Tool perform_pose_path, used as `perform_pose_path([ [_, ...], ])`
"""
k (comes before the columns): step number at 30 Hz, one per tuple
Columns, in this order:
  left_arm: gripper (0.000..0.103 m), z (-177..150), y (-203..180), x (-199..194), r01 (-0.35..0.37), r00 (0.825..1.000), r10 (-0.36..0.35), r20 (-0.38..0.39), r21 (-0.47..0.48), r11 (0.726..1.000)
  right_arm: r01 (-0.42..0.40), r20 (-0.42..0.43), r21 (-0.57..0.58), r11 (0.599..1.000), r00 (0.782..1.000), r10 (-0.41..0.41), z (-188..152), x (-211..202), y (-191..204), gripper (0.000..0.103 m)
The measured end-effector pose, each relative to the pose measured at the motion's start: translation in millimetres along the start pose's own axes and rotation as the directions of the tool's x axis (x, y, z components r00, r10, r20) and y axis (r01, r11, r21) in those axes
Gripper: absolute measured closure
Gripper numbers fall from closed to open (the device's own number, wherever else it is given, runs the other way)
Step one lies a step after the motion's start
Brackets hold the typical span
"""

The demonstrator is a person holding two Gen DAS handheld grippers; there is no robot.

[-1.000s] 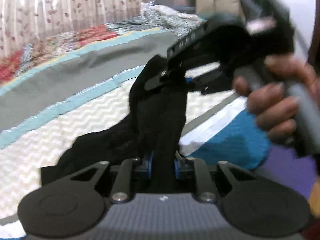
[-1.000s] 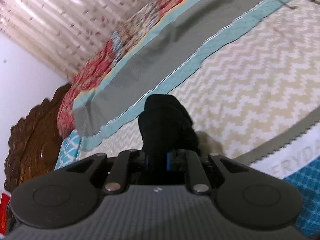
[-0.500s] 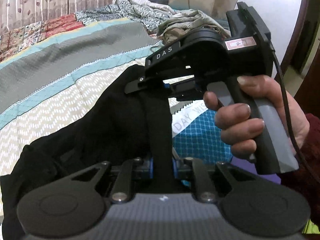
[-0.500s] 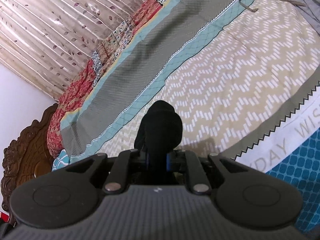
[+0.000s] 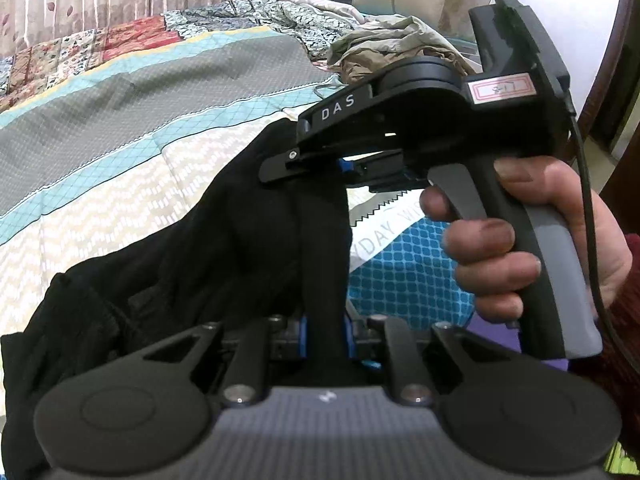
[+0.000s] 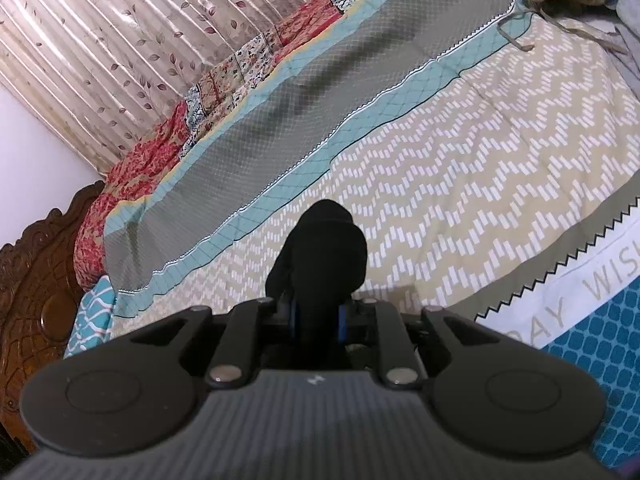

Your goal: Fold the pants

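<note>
The black pants [image 5: 224, 248] hang in the air between both grippers, above the bed. My left gripper [image 5: 325, 336] is shut on a bunched strip of the pants cloth. My right gripper [image 5: 304, 160] shows in the left wrist view, held by a hand [image 5: 532, 240], and is shut on the upper end of the same strip. In the right wrist view my right gripper [image 6: 316, 316] pinches a black fold of the pants [image 6: 324, 248], which sticks out past the fingertips. The rest of the pants droops to the lower left in the left wrist view.
A quilted bedspread [image 6: 460, 152] with beige zigzag, teal and grey bands lies below. A heap of crumpled clothes [image 5: 384, 48] lies at the far end of the bed. A carved wooden headboard [image 6: 36, 288] and a leaf-pattern curtain [image 6: 120, 40] border the bed.
Both grippers have lifted the pants and drawn closer together, then steadied. The right gripper now sits just above the left. The pants hang more spread than one second ago.
</note>
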State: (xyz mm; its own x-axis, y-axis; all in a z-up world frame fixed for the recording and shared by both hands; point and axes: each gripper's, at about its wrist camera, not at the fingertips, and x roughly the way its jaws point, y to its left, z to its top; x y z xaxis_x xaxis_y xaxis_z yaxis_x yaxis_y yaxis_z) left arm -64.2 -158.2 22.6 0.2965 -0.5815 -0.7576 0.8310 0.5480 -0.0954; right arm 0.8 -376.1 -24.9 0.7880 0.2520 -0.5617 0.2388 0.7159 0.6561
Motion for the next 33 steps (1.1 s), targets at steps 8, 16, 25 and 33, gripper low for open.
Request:
perform_pose_path([
  [8, 0.088, 1, 0, 2, -0.005, 1.0, 0.005, -0.006, -0.006, 1.0, 0.022, 0.024, -0.03, 0.999, 0.999, -0.021, -14, -10, 12, 0.074],
  [16, 0.088, 3, -3, 6, -0.011, 1.0, 0.011, -0.012, -0.008, 1.0, 0.047, 0.016, -0.033, 0.998, 0.999, -0.047, -22, -8, 13, 0.073],
  [25, 0.088, 0, 4, 7, 0.0, 1.0, 0.0, -0.007, -0.046, 0.999, 0.042, 0.055, -0.013, 0.999, 0.998, -0.041, -22, -13, 13, 0.09],
  [33, 0.088, -2, 17, 14, 0.031, 0.999, -0.035, -0.036, -0.11, 0.993, 0.068, 0.034, -0.036, 0.997, 0.997, -0.067, -31, -16, 14, 0.038],
])
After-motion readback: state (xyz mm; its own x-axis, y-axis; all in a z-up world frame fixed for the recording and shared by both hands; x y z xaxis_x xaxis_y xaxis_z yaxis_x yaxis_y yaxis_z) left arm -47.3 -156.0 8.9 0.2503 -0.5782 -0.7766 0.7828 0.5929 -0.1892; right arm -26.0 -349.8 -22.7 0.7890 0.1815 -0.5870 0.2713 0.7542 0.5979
